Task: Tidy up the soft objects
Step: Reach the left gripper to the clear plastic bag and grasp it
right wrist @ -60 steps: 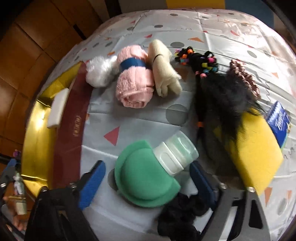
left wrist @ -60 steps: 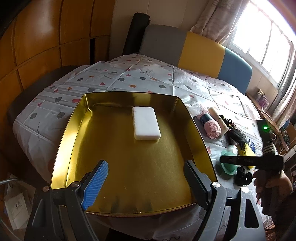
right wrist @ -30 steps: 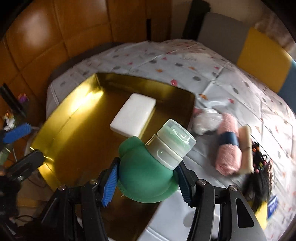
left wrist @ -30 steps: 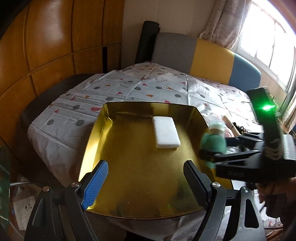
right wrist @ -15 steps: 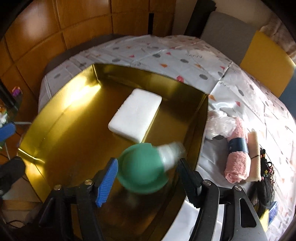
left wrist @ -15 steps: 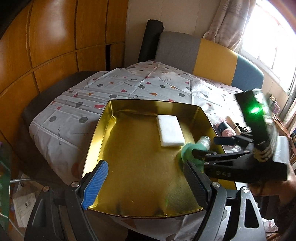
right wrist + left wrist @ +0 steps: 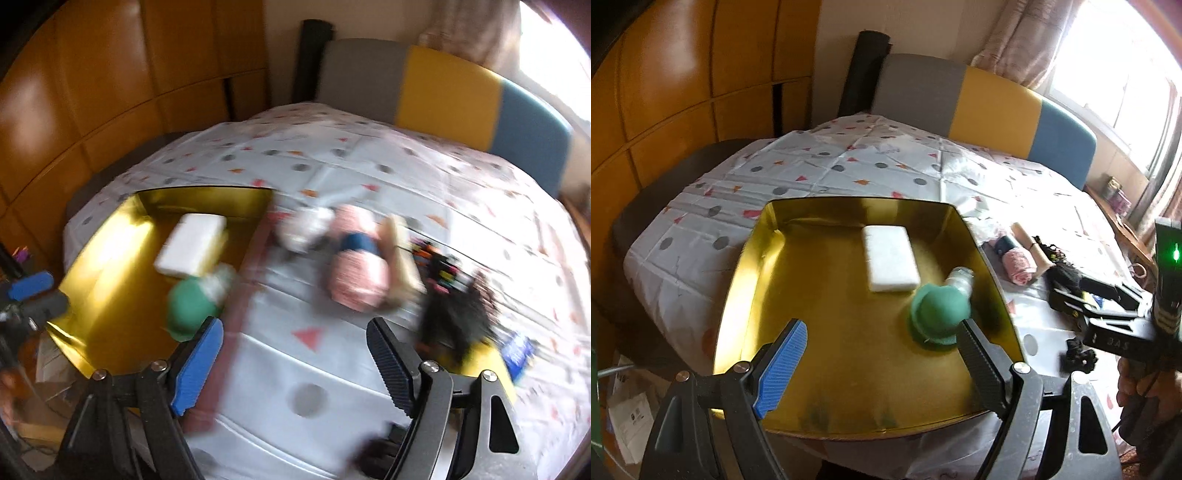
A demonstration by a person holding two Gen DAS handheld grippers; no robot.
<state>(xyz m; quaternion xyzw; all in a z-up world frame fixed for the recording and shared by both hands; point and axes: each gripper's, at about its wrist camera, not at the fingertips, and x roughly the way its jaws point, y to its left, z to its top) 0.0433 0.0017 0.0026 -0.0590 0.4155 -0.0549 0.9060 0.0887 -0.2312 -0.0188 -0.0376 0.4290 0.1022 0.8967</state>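
A gold tray (image 7: 857, 205) (image 7: 207, 199) lies on the spotted tablecloth. In it are a white sponge block (image 7: 890, 264) (image 7: 190, 243) and, beside it on its side, a green soft bottle with a pale cap (image 7: 940, 314) (image 7: 188, 306). My left gripper (image 7: 882, 365) hovers open and empty over the tray's near half. My right gripper (image 7: 295, 365) (image 7: 1071, 299) is over bare cloth to the right of the tray, its jaws opening with nothing between them. A pink rolled towel (image 7: 356, 280) (image 7: 1019, 264) lies ahead of it.
Beside the pink towel lie a white fluffy bundle (image 7: 306, 229), a cream roll (image 7: 400, 258), a black hairpiece with coloured beads (image 7: 458, 314), a yellow sponge (image 7: 480, 354) and a blue packet (image 7: 517, 350). A black scrunchie (image 7: 1078, 356) sits near the person's hand (image 7: 1137, 380).
My right gripper carried the green bottle over the tray, let it go there, then swung right over the cloth. The bottle now lies by the white sponge. My left gripper barely shifted.
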